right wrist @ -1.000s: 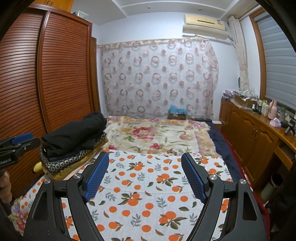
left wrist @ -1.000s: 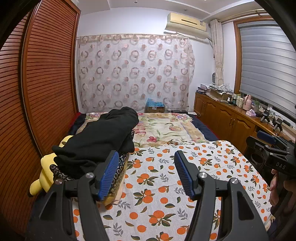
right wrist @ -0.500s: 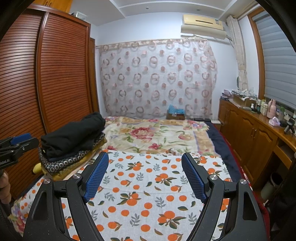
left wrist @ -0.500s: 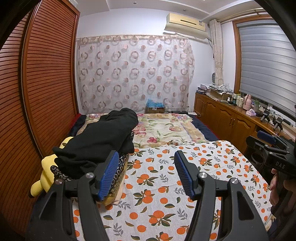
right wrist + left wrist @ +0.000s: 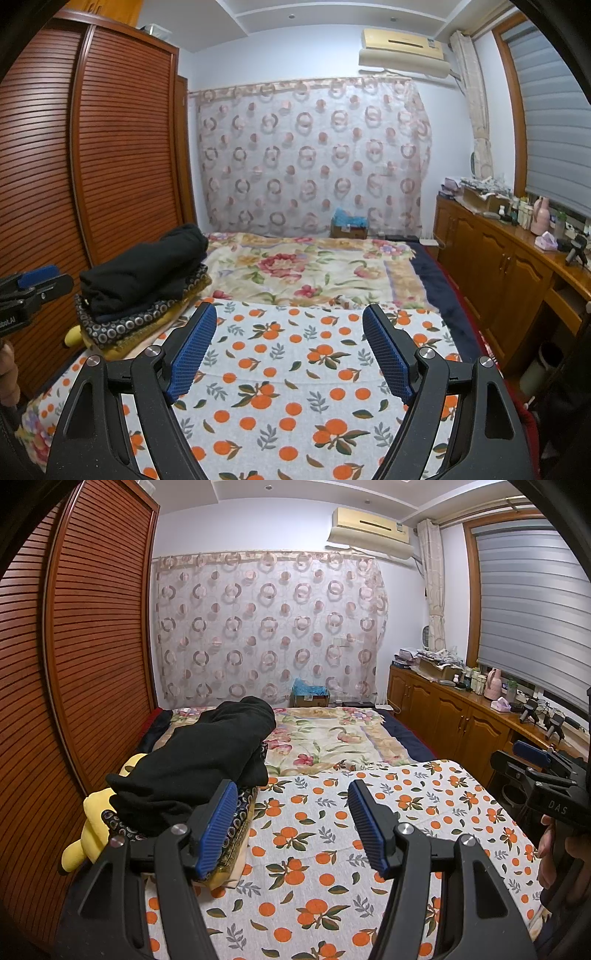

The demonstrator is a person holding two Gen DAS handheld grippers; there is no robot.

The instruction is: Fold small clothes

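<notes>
One right gripper reads "DAS".

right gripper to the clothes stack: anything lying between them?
Nothing but bare orange-print sheet. In the right wrist view the stack of folded clothes sits left of the open right gripper, with only sheet between its fingers and the stack.
</notes>
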